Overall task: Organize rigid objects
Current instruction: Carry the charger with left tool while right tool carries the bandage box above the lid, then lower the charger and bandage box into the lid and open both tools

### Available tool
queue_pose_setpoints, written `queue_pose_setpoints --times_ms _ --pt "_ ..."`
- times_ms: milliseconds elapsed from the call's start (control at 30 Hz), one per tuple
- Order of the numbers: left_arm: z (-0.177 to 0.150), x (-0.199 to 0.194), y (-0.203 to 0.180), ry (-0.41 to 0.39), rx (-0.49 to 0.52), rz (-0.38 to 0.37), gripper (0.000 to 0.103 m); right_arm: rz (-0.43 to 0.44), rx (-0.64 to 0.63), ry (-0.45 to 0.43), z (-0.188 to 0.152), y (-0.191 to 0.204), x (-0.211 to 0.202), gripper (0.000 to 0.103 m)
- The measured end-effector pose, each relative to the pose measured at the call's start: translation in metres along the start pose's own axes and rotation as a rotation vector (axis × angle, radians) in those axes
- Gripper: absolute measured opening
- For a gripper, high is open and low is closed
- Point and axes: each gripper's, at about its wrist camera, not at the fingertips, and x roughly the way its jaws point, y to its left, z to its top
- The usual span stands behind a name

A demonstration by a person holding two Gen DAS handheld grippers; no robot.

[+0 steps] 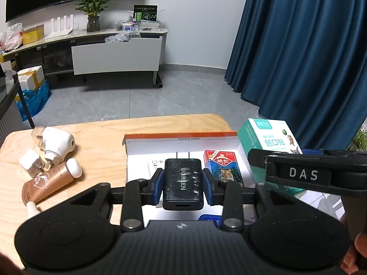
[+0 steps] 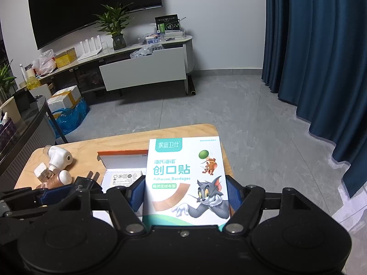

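Note:
My left gripper [image 1: 183,181] is shut on a black UGREEN charger [image 1: 183,178] and holds it above the open white cardboard box with an orange rim [image 1: 179,136]. A red and blue tiger card pack [image 1: 221,167] lies inside the box. My right gripper [image 2: 184,194] is shut on a white and teal adhesive bandage box [image 2: 187,178], held over the right part of the same cardboard box [image 2: 121,155]. The bandage box [image 1: 266,142] and the right gripper also show at the right of the left wrist view.
On the wooden table [image 1: 103,133] to the left of the box lie a white plug device [image 1: 58,142], a small white charger [image 1: 31,161] and a brown tube with a white cap [image 1: 50,181]. Blue curtains [image 1: 298,45] hang at right, beyond the table.

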Motion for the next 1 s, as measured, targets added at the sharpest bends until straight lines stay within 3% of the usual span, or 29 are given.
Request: queue_pose_setpoints --times_ms 600,800,833,900,1000 --pt "-0.001 0.03 -0.003 0.021 0.0 -0.047 0.037 0.002 0.027 0.042 0.004 -0.005 0.046 0.084" --pt "0.0 0.044 -0.009 0.019 -0.019 -0.142 0.037 -0.005 0.063 0.034 0.005 -0.013 0.054 0.086" --pt "0.0 0.045 -0.011 0.02 -0.023 -0.157 0.039 -0.005 0.078 0.029 0.005 -0.015 0.054 0.086" --pt "-0.001 0.043 -0.012 0.019 -0.029 -0.174 0.057 -0.015 0.079 0.017 0.005 -0.015 0.049 0.086" --pt "-0.003 0.033 -0.011 0.002 -0.03 -0.169 0.068 -0.039 0.064 -0.018 0.006 -0.013 0.037 0.087"
